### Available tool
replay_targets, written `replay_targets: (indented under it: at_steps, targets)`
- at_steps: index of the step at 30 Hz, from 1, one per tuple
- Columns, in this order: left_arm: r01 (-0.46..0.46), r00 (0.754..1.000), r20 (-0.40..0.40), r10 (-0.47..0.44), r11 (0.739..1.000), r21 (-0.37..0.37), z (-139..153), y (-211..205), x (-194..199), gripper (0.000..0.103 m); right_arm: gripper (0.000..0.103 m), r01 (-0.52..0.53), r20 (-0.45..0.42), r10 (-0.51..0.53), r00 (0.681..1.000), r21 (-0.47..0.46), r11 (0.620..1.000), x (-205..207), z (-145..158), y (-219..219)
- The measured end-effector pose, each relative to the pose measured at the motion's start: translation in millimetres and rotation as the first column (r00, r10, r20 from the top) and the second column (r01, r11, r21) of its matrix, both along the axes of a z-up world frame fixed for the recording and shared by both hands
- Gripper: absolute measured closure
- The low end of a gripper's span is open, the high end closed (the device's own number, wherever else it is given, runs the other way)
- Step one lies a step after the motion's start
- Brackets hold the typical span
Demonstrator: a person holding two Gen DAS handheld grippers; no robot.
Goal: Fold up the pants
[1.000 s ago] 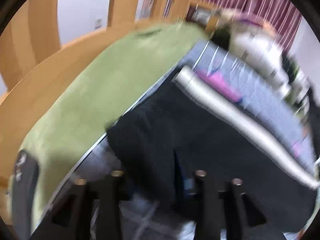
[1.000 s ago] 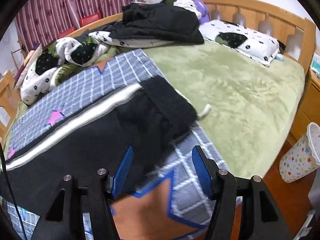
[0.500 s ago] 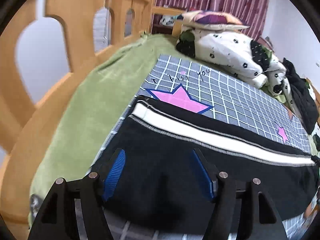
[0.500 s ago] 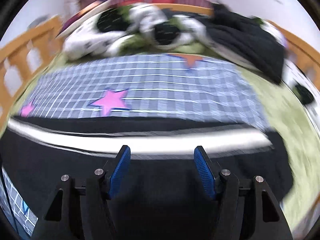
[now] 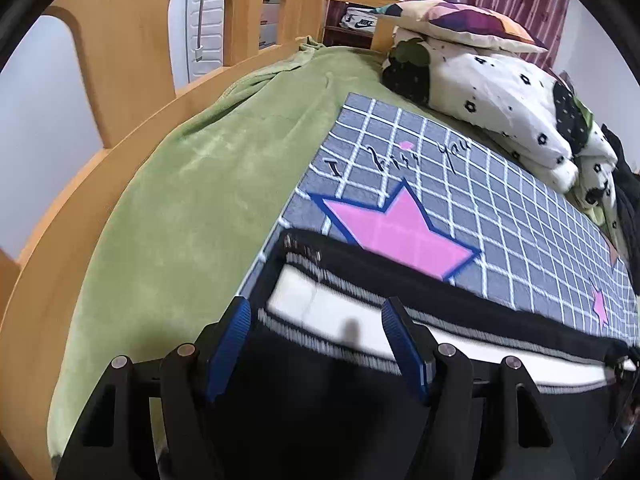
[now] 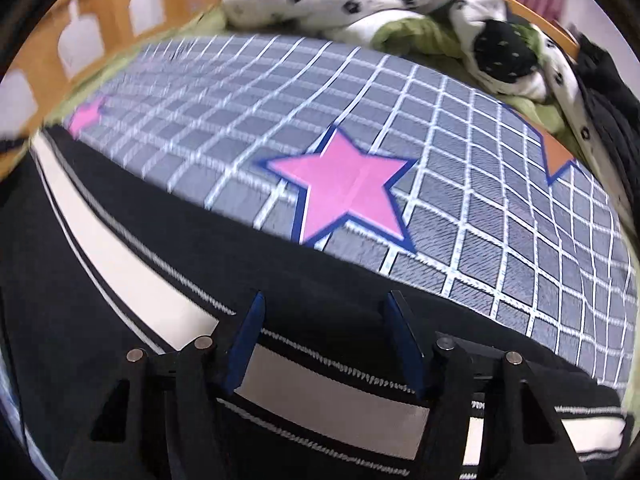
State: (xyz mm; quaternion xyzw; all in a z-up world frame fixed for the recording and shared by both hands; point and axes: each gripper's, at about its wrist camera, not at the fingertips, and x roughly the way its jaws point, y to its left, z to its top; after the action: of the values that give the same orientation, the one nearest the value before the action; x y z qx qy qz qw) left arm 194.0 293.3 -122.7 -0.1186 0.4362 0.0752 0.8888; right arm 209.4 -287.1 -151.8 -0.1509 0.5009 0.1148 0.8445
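Observation:
Black pants (image 5: 320,400) with a white side stripe (image 5: 312,304) lie flat along the near edge of a grey checked mat (image 5: 500,208) on the bed. My left gripper (image 5: 316,336) stands open just over the pants' left end; its blue pads (image 5: 228,344) straddle the stripe without pressing the cloth. In the right wrist view the same pants (image 6: 60,320) run across the bottom. My right gripper (image 6: 324,320) hovers over the stripe (image 6: 132,276), its jaws closing, with only flat cloth below them and nothing pinched.
A green blanket (image 5: 180,220) covers the bed around the mat (image 6: 480,200). A wooden bed rail (image 5: 120,80) runs along the left. A spotted white quilt (image 5: 500,92) and pillows are piled at the far side, beside dark clothes (image 6: 608,112).
The left gripper, earlier narrow with dark cloth between its fingers, has opened and moved to the pants' left end. The right gripper swept from the bunched end across the pants and dropped closer.

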Motion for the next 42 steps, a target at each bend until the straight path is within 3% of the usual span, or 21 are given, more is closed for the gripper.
replay_targets:
  at_steps: [1,2,4,5,6,7,9,11,12,15,19,21,24,27,29,32,35,37,40,42]
  targets:
    - [-0.003,1.000,0.001,0.003,1.000,-0.003,-2,1,6,0.037,0.051,-0.018,0.002,0.018,1.000,-0.014,1.000,-1,-2,2]
    - [-0.003,1.000,-0.001,0.003,1.000,-0.010,-6,2,14,0.037,0.071,-0.031,0.001,0.031,1.000,-0.013,0.999,-3,-2,4]
    - [0.006,0.999,-0.033,-0.006,1.000,-0.004,-16,0,28,0.042,0.096,-0.047,-0.009,0.047,0.999,0.008,0.999,-6,0,8]
    - [-0.003,0.999,-0.051,0.004,1.000,0.024,-22,-2,34,0.067,0.097,-0.046,0.008,0.047,0.999,-0.020,0.999,-9,1,12]
    - [-0.019,0.998,-0.059,0.022,0.998,0.062,-25,-3,36,0.078,0.098,-0.055,0.020,0.056,0.998,-0.047,0.997,-12,1,15]
    - [-0.002,0.999,-0.039,0.005,0.998,0.066,-24,-5,33,0.082,0.099,-0.063,0.035,0.065,0.997,-0.070,0.996,-15,2,18]
    - [0.006,0.999,0.036,-0.008,0.998,0.059,-12,-5,22,0.083,0.100,-0.061,0.053,0.065,0.996,-0.063,0.996,-19,5,18]
    - [0.016,0.990,0.142,-0.022,0.999,0.043,9,-2,8,0.083,0.101,-0.051,0.108,0.050,0.993,0.004,0.999,-25,23,9]
    - [0.013,0.987,0.159,-0.020,0.999,0.042,16,-1,7,0.083,0.101,-0.048,0.135,0.042,0.990,0.036,0.998,-27,32,4]
    - [-0.004,0.990,0.139,-0.003,0.999,0.051,12,4,22,0.084,0.101,-0.042,0.182,0.029,0.983,0.068,0.997,-26,45,1]
    - [-0.036,0.999,0.021,0.036,0.999,0.034,-30,8,42,0.083,0.101,-0.008,0.121,0.000,0.993,0.058,0.998,1,16,4]
    - [-0.050,0.998,0.042,0.047,0.997,0.062,-31,4,38,0.078,0.099,0.034,0.086,-0.040,0.995,0.061,0.998,10,-8,2]
    - [-0.058,0.998,0.005,0.058,0.994,0.095,-25,-1,36,0.056,0.096,0.103,0.101,-0.114,0.988,0.112,0.988,11,-5,-4]
    - [-0.028,1.000,0.013,0.027,0.993,0.113,-11,-8,22,0.053,0.086,0.142,0.118,-0.156,0.981,0.116,0.983,0,14,-15]
    - [-0.010,0.998,0.057,0.002,0.991,0.132,-1,-17,2,0.041,0.064,0.177,0.177,-0.203,0.963,0.149,0.973,-17,33,-35]
    - [0.027,0.994,0.104,-0.039,0.993,0.115,3,-28,-17,0.037,0.061,0.223,0.198,-0.252,0.947,0.157,0.962,-34,38,-63]
    - [0.061,0.994,0.084,-0.069,0.994,0.094,-1,-39,-21,0.037,0.060,0.225,0.179,-0.235,0.955,0.075,0.971,-31,29,-75]
    - [0.082,0.994,0.065,-0.088,0.993,0.087,-4,-46,-18,0.037,0.053,0.188,0.148,-0.200,0.969,0.091,0.978,-24,26,-77]
    - [0.093,0.994,0.052,-0.096,0.994,0.066,-6,-52,-17,0.037,0.040,0.084,0.141,-0.088,0.986,0.038,0.996,-7,25,-62]
    - [0.092,0.994,0.057,-0.095,0.995,0.046,-6,-53,-20,0.037,0.038,0.006,0.090,-0.005,0.996,-0.013,1.000,4,18,-48]
